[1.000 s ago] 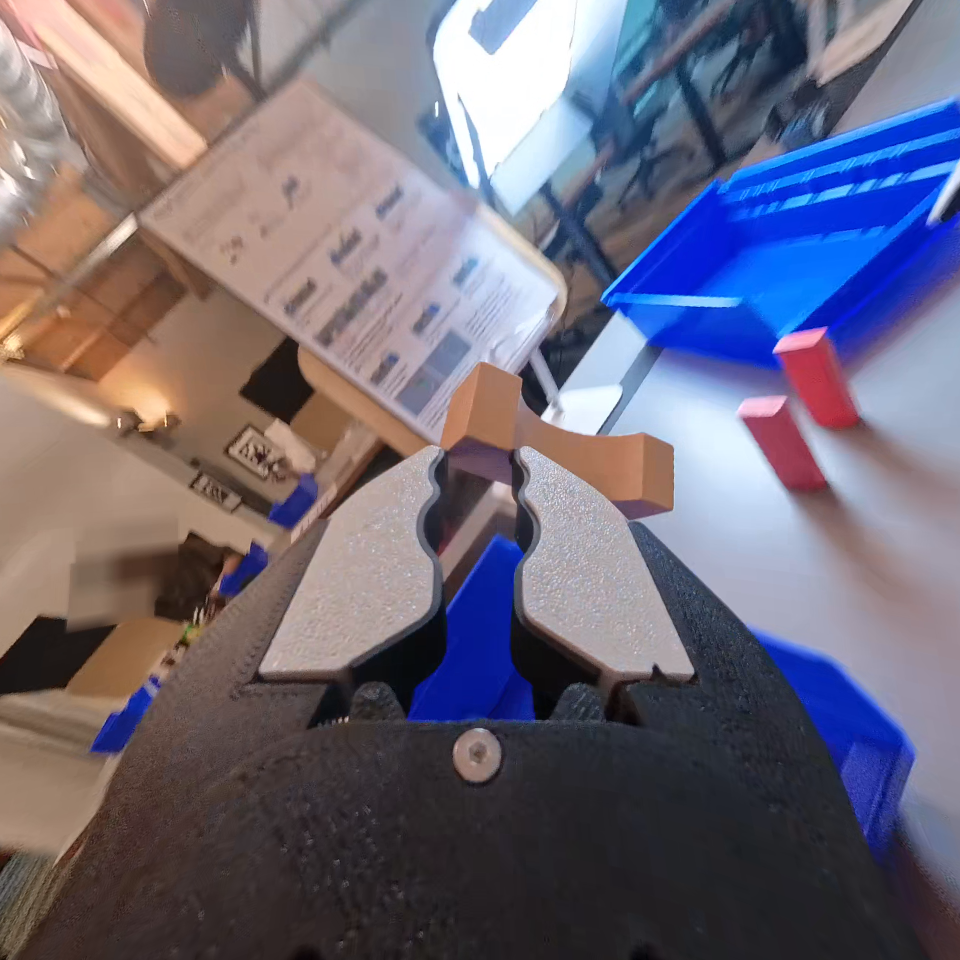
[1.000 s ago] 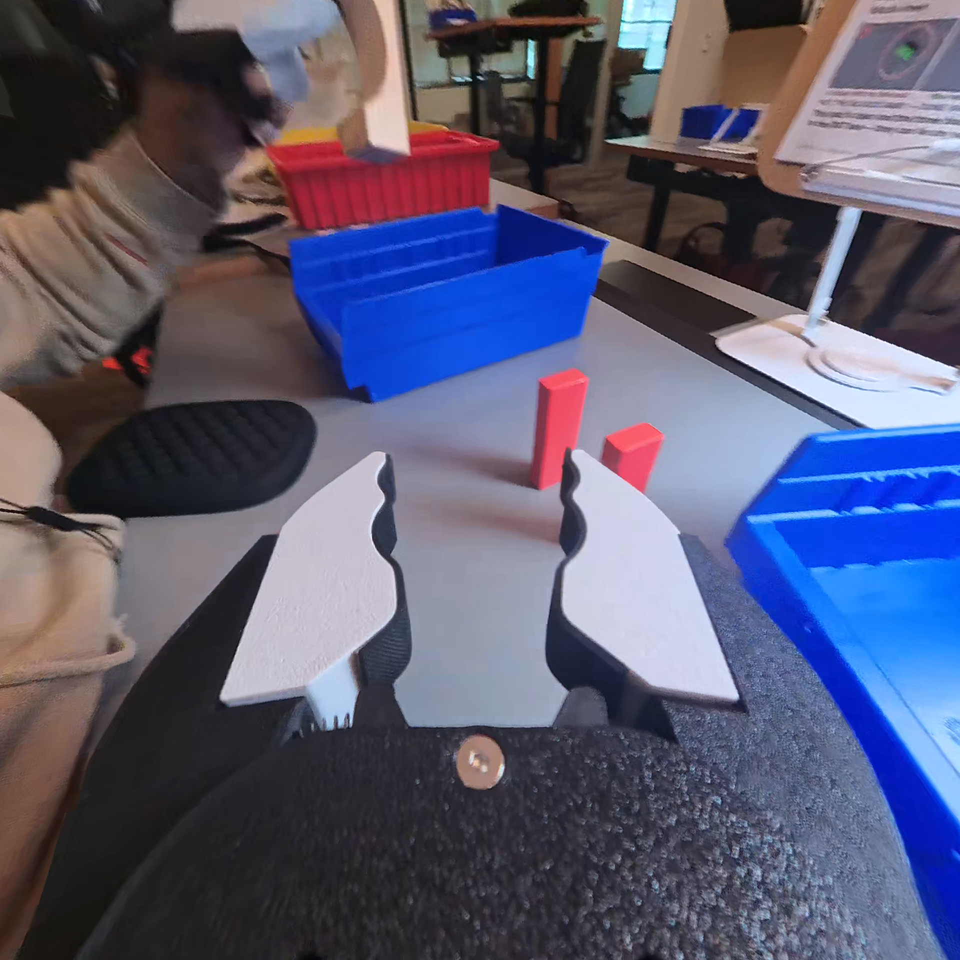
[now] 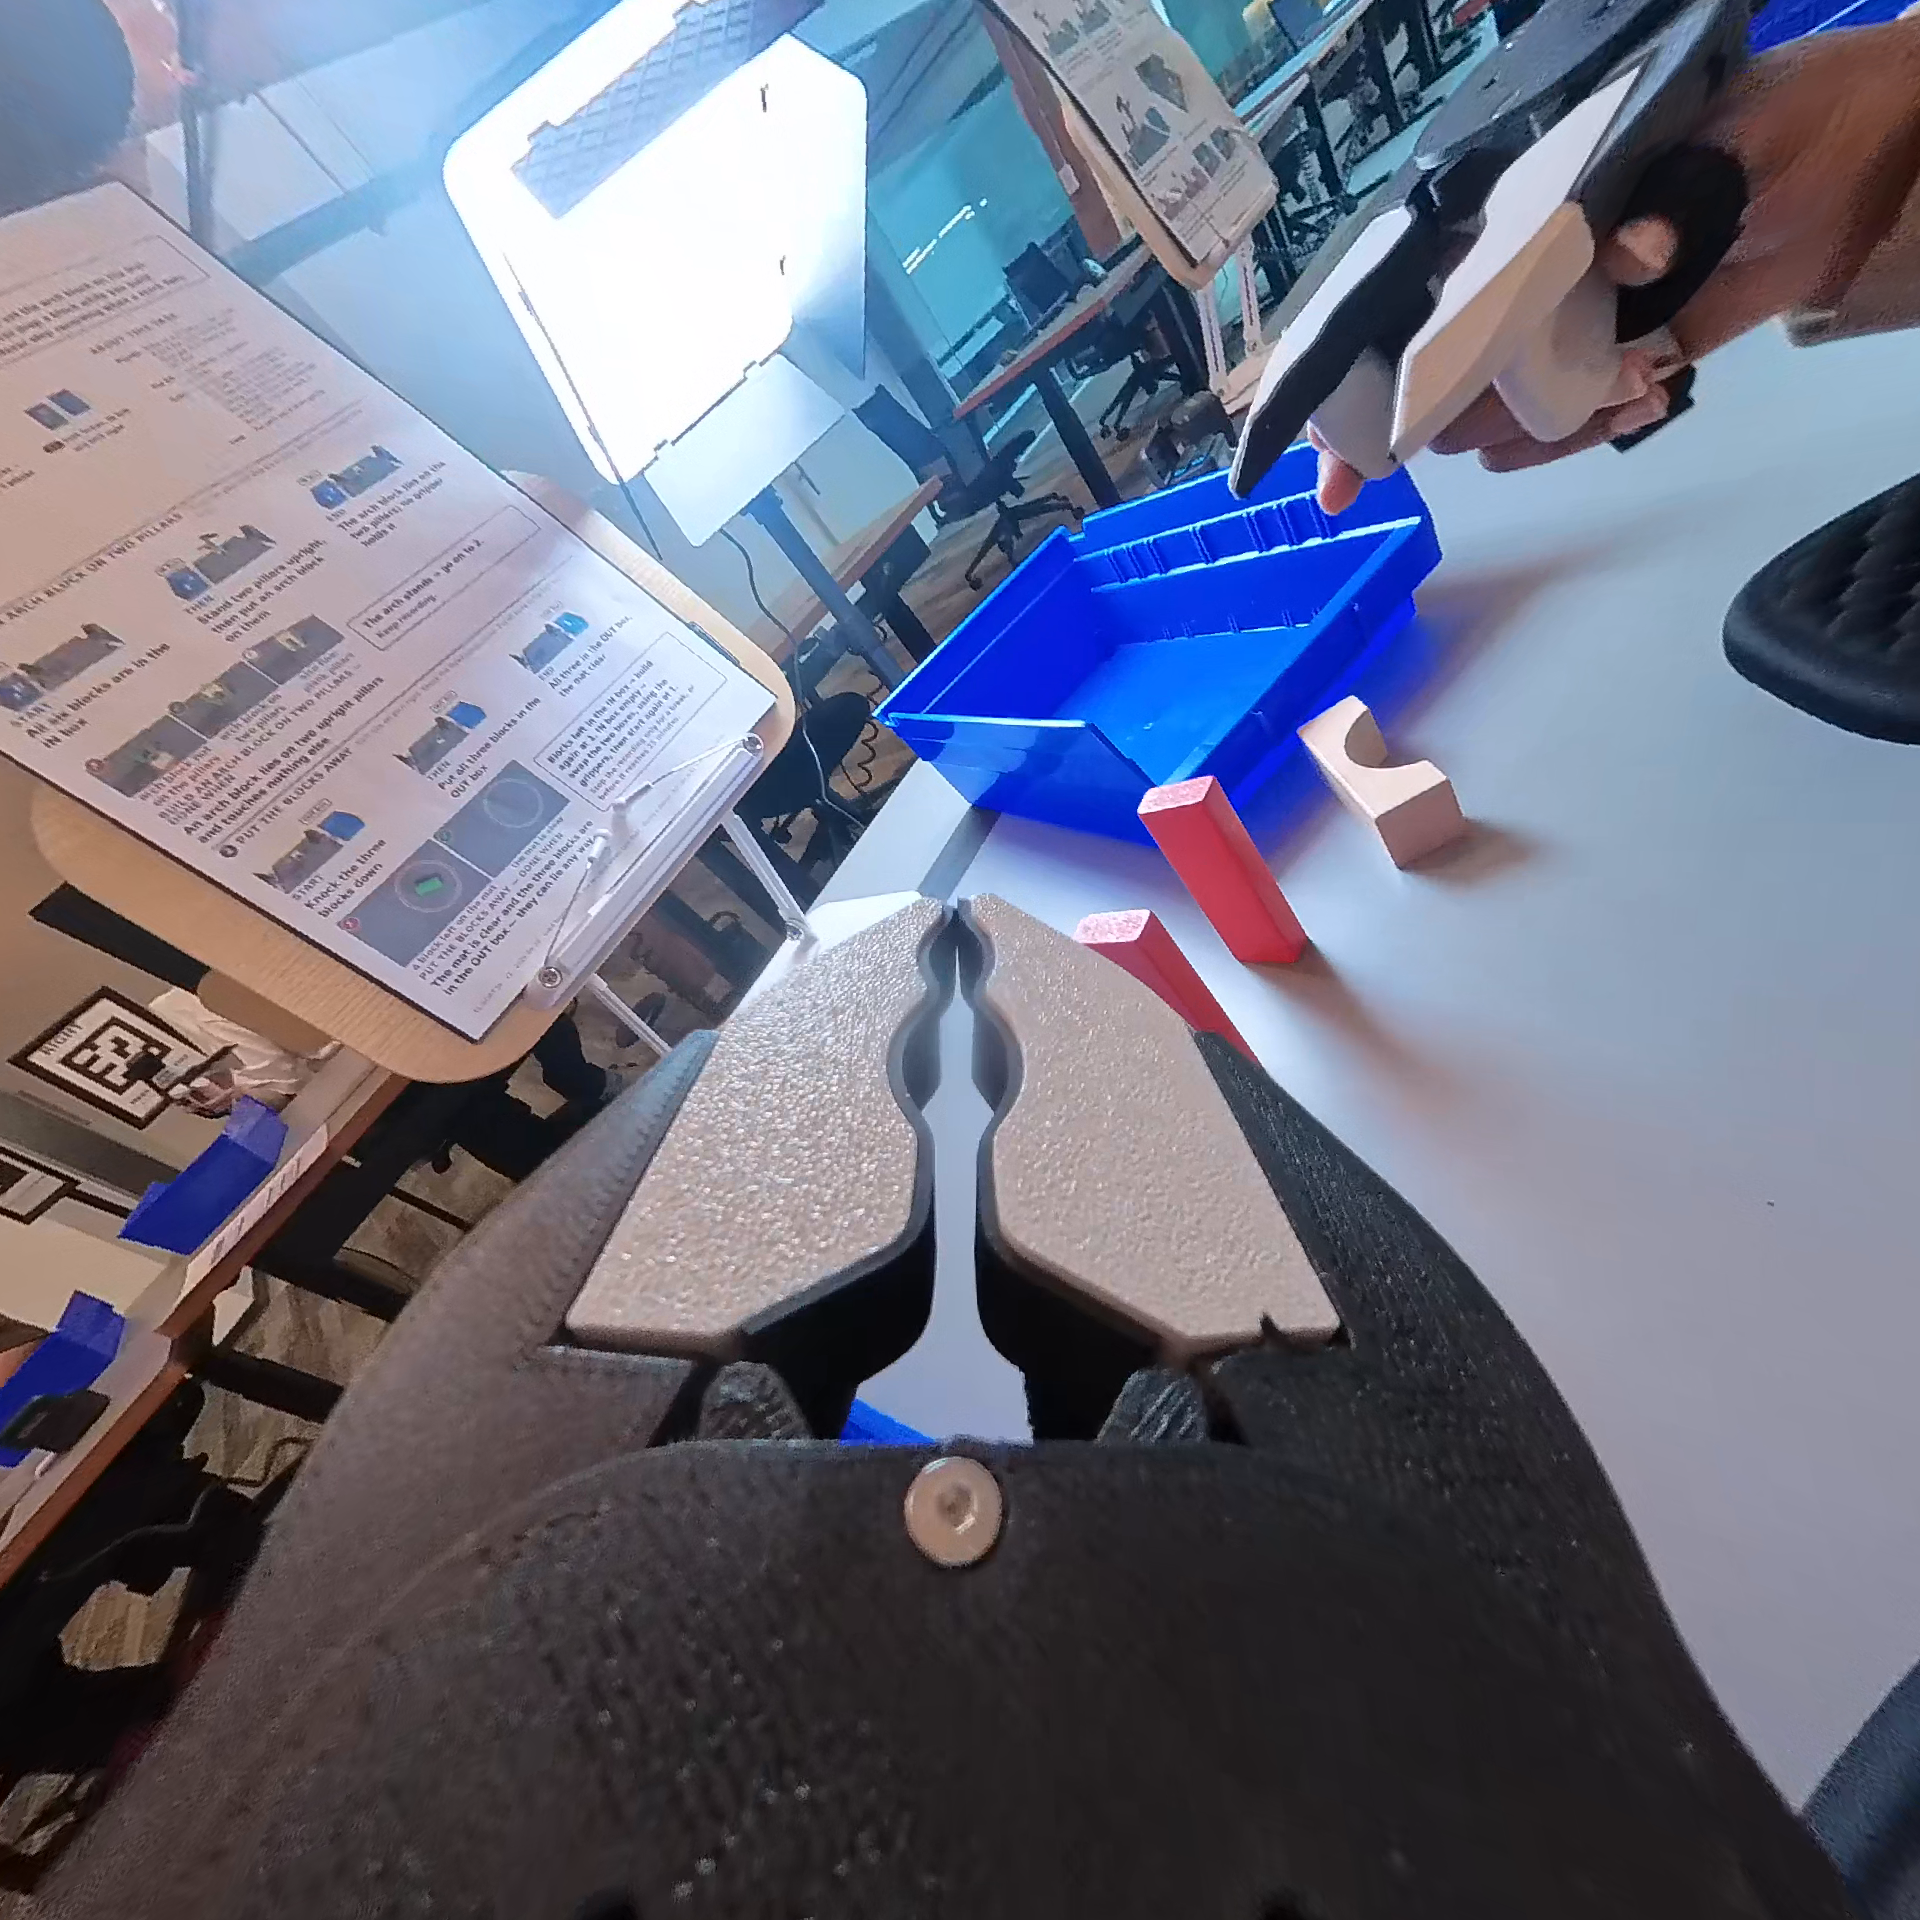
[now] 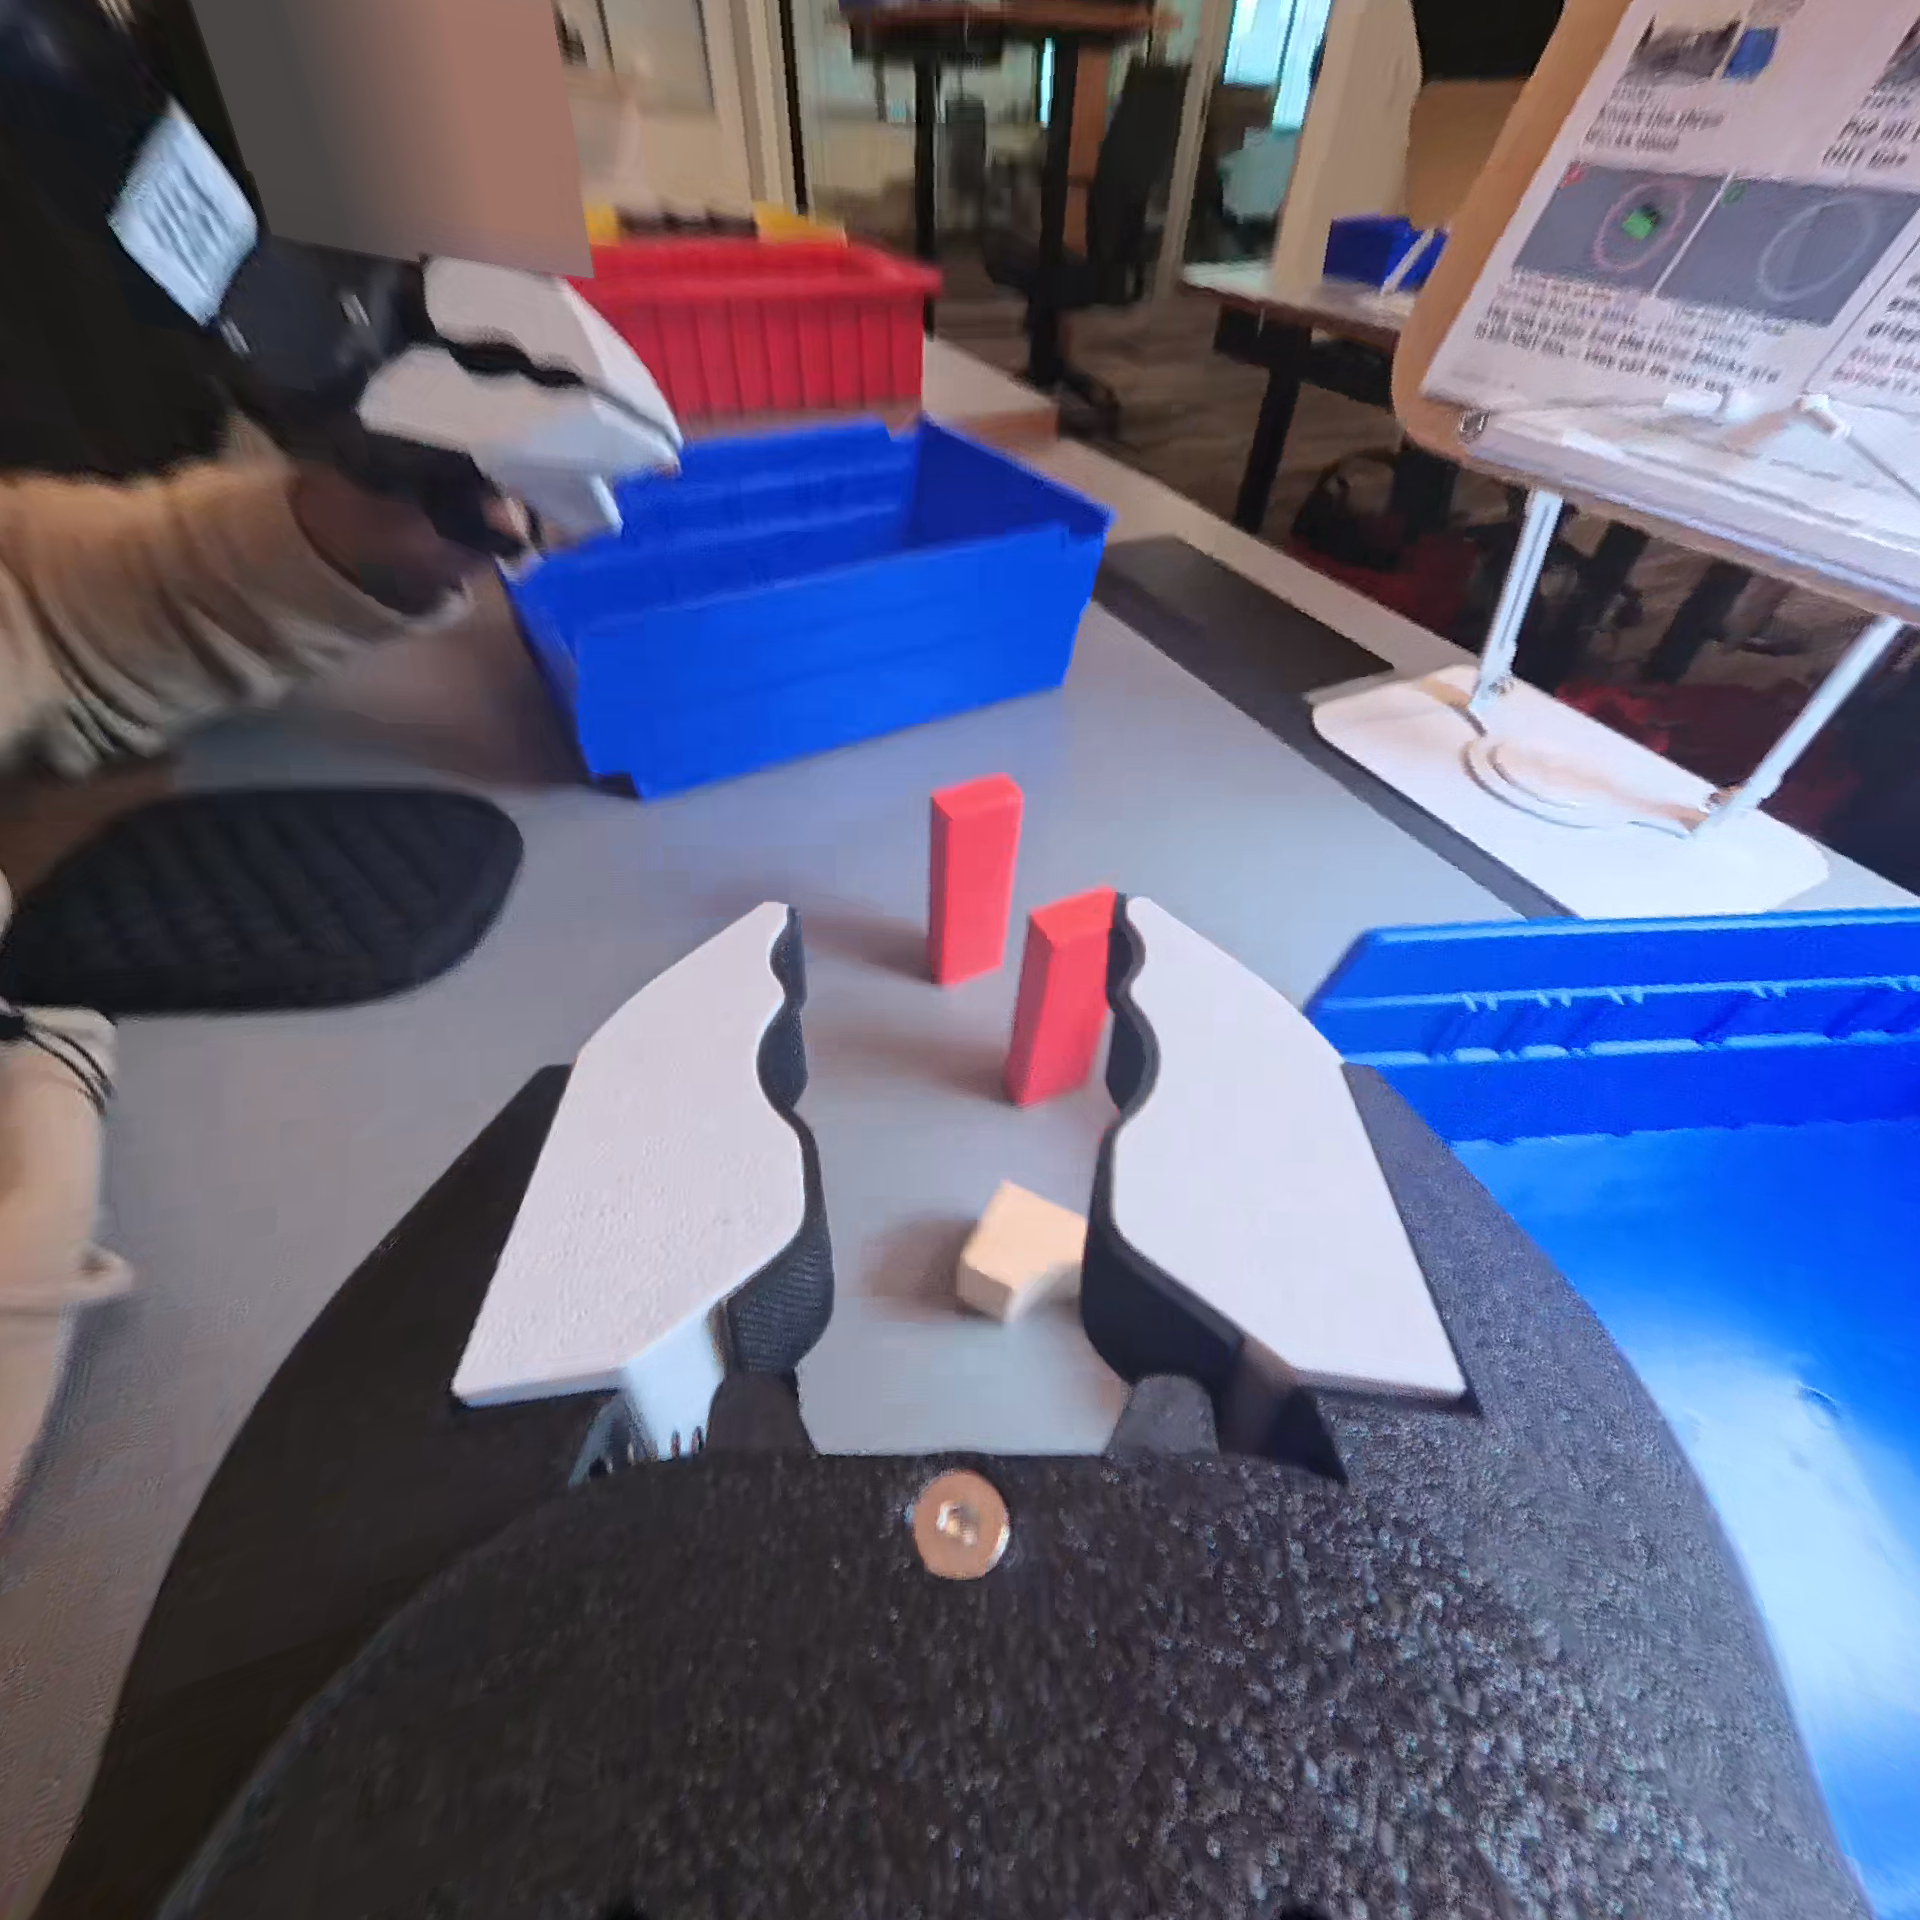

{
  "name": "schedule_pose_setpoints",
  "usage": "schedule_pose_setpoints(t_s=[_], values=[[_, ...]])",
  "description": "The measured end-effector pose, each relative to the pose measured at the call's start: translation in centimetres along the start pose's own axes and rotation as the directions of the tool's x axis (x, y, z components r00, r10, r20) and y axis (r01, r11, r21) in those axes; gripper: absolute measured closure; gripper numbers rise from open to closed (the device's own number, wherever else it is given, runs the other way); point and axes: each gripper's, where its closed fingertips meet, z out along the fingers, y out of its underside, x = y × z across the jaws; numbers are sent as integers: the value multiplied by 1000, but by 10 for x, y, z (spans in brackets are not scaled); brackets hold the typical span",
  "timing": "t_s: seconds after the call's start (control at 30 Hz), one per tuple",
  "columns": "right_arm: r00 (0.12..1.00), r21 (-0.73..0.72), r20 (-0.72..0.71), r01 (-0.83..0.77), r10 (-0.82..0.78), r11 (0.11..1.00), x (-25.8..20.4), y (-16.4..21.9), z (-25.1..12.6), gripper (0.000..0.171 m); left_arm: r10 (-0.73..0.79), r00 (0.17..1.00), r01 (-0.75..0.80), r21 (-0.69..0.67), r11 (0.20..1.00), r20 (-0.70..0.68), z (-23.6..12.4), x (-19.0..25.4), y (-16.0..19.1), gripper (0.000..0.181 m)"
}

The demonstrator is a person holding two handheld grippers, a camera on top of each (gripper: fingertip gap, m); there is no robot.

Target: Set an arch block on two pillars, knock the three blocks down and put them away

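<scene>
Two red pillars stand upright on the grey table (image 4: 1195, 748), near each other but apart: the near pillar (image 4: 1060, 997) and the far pillar (image 4: 971, 878). Take the near pillar as the landmark.

The arch (image 4: 1013, 1262) lies on the table in front of that pillar, on the camera's side in the right wrist view, apart from it and not on top of either pillar. In the left wrist view the same arch (image 3: 1382, 779) lies on its side beyond the pillars, its curved notch facing up and left (only one end shows in the right view).

The right gripper (image 4: 951, 920) is spread wide and holds nothing; the arch and the near pillar both appear in the gap between its fingers, the pillar close by the right finger's tip. Whether they touch cannot be told.

The left gripper (image 3: 956, 914) has its fingers pressed together at the tips, with nothing between them. It is off to the side of the pillars, one of which (image 3: 1148, 961) is partly hidden behind its right finger.

Beyond the far pillar sits a blue bin (image 4: 831, 613). A second blue bin (image 4: 1621, 1029) lies just right of the near pillar. A black pad (image 4: 249, 894) lies on the table to the left, and an instruction board on a white stand (image 4: 1558, 790) stands to the far right.
</scene>
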Motion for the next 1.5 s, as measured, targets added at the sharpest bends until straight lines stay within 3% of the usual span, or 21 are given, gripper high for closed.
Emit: schedule_pose_setpoints(t_s=[0.1, 0.2, 0.33, 0.47, 0.5, 0.6, 0.7, 0.8, 1.0, 1.17, 1.27, 1.33, 1.37, 1.4, 1.5], values=[[987, -277, 6, 157, -162, 948, 12, 46, -1, 114, -36, 998, 35, -23, 999, -42, -2, 9, 4, 181], [960, -571, 99, 271, -263, 775, 26, 102, -5, 111, -125, 984, 117, -70, 991, -125, -2, 31, 9, 181], [879, -694, 147, 419, -454, 586, 52, 136, 7, 110, -250, 948, 233, -107, 967, -197, 1, 63, 15, 177], [835, -695, 212, 494, -507, 523, 57, 142, 18, 119, -370, 892, 338, -158, 928, -261, 8, 89, 21, 141], [844, -713, 232, 486, -483, 506, 56, 148, 17, 129, -397, 875, 360, -173, 917, -279, 9, 94, 22, 132], [856, -716, 233, 472, -461, 515, 57, 150, 17, 139, -445, 838, 401, -198, 895, -315, 13, 106, 26, 121], [848, -713, 235, 483, -475, 509, 49, 149, 14, 151, -488, 802, 431, -232, 872, -346, 16, 120, 31, 120], [848, -679, 192, 479, -495, 557, 30, 141, 16, 159, -568, 720, 499, -270, 823, -399, 16, 134, 31, 117], [796, -605, 161, 547, -584, 578, -18, 132, 24, 160, -711, 552, 617, -360, 699, -435, 27, 149, 29, 117], [720, -480, 49, 625, -692, 616, -52, 98, 42, 160, -743, 504, 616, -420, 666, -440, 35, 166, 33, 110], [619, -404, -39, 708, -785, 579, -69, 74, 54, 160, -769, 465, 658, -411, 631, -438, 39, 164, 28, 111], [548, -364, -50, 769, -835, 526, -82, 68, 59, 160, -778, 442, 673, -408, 617, -447, 39, 163, 26, 126], [512, -344, -50, 797, -857, 496, -87, 67, 61, 160, -776, 437, 681, -397, 616, -455, 37, 161, 25, 143], [480, -321, -51, 823, -876, 469, -91, 66, 62, 159, -774, 438, 684, -389, 617, -458, 35, 159, 24, 145], [520, -257, -14, 824, -854, 505, -99, 67, 61, 156, -698, 519, 614, -354, 706, -493, 31, 159, 24, 146]])
